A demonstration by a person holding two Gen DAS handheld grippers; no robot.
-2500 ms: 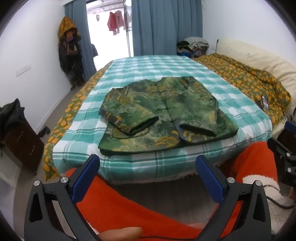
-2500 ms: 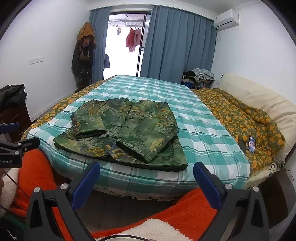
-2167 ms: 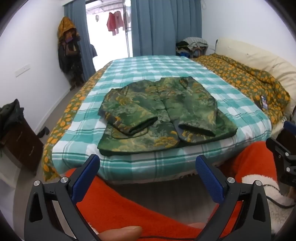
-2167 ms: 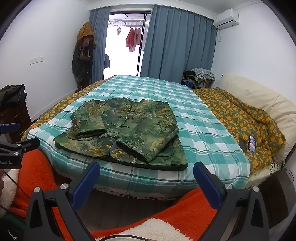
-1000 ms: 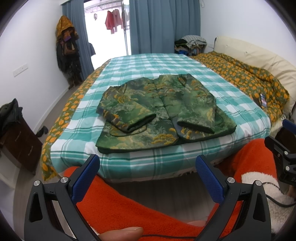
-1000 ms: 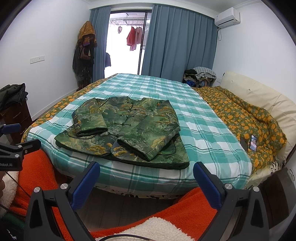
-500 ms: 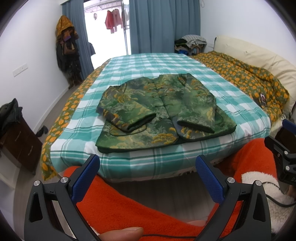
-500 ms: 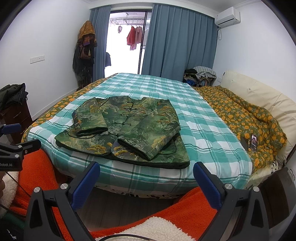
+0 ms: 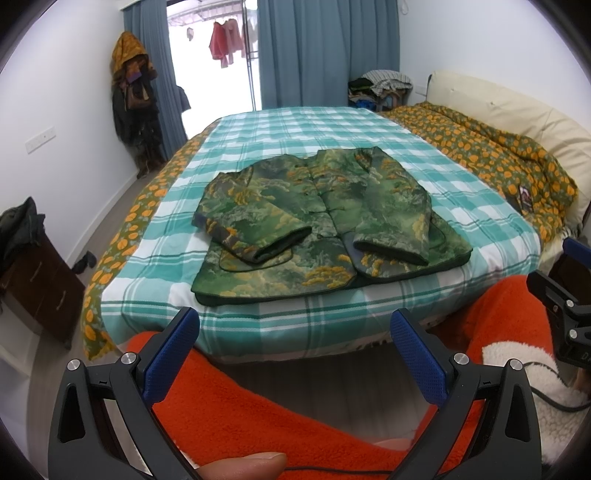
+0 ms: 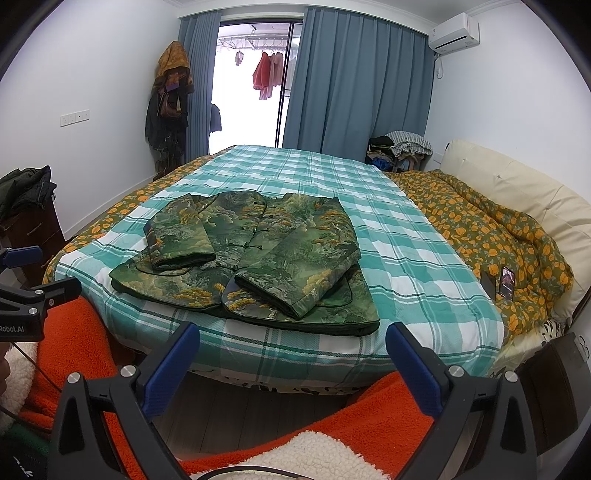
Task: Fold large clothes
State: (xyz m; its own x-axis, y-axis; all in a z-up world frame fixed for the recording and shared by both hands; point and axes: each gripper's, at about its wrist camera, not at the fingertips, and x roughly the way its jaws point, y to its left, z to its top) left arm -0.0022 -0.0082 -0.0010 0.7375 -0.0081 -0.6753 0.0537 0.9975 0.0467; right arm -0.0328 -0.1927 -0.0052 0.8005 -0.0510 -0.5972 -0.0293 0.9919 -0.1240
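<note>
A green jacket point(image 9: 325, 225) point(image 10: 255, 254) with a woven pattern of dark and light green and yellow-gold patches lies flat, front up, in the middle of both frames, near the foot edge of the bed. Its front is closed by small knot-style fastenings down the centre, and a dark green binding runs along the hem and the curved pocket edges. Both sleeves are folded in over the chest, cuffs pointing toward the camera; their dark lining shows at the openings.

It rests on a teal-and-white checked sheet point(image 9: 295, 125) point(image 10: 406, 258). An orange-and-green patterned quilt point(image 9: 491, 147) point(image 10: 491, 229) is bunched along the right side of the frame, with a phone point(image 10: 506, 280) lying on it.

At the bottom of each frame the tongs stand spread wide with nothing between the blue pads: the left gripper point(image 9: 295, 350) and the right gripper point(image 10: 293, 354), both short of the bed, above an orange fleece garment point(image 9: 258, 406) point(image 10: 369, 417).

At the left edge of the right wrist view, the other gripper's body carries the lettering "Robot.AI" point(image 10: 12, 328). An air conditioner point(image 10: 455, 31) is in that view's upper right; any marking on it is too small to read.
</note>
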